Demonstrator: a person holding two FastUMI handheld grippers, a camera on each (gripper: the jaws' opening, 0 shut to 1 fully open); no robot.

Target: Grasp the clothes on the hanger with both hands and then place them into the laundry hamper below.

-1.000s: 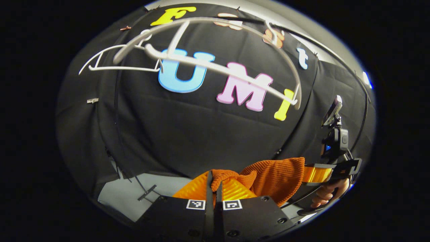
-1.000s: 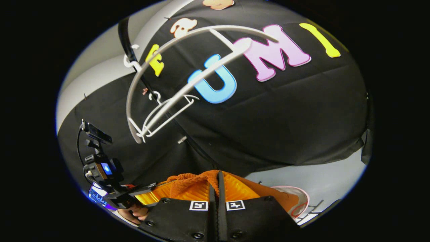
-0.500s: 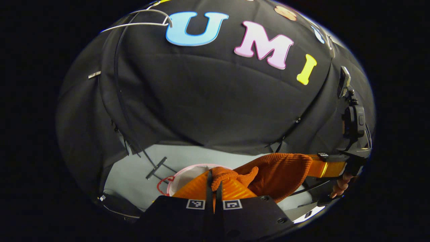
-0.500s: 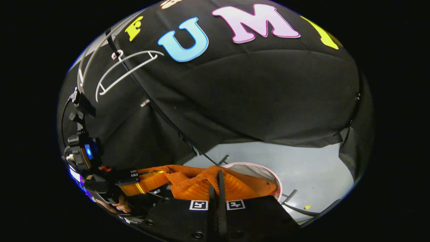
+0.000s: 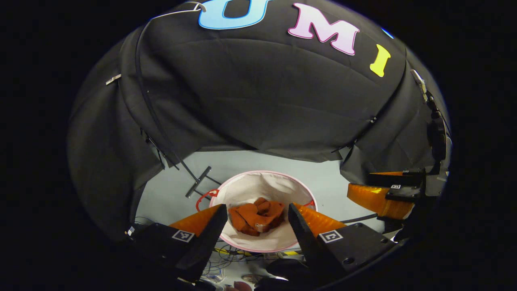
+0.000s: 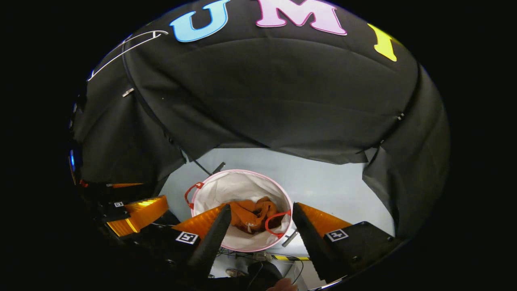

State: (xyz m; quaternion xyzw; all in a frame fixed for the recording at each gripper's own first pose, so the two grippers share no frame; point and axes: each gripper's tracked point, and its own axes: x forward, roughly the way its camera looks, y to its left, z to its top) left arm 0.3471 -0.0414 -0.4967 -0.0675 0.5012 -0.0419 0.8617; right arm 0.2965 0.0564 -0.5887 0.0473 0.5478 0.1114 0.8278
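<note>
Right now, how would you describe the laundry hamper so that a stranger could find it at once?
Look at the pale grey floor below the black cloth wall. The laundry hamper stands there: a round white tub with a thin pink rim and red loop handles, holding a crumpled orange garment. Nothing else on the floor is round or white.

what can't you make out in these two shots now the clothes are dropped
- Hamper base and front outer wall: in the left gripper view, covered by the left gripper fingers and body.
- Orange clothes: in the right gripper view, the underside of the heap is buried in the hamper; the garment type is unreadable.
- White hanger: cut off at the upper edge in the right gripper view.
- Right gripper: the hand holding it is out of frame.
</note>
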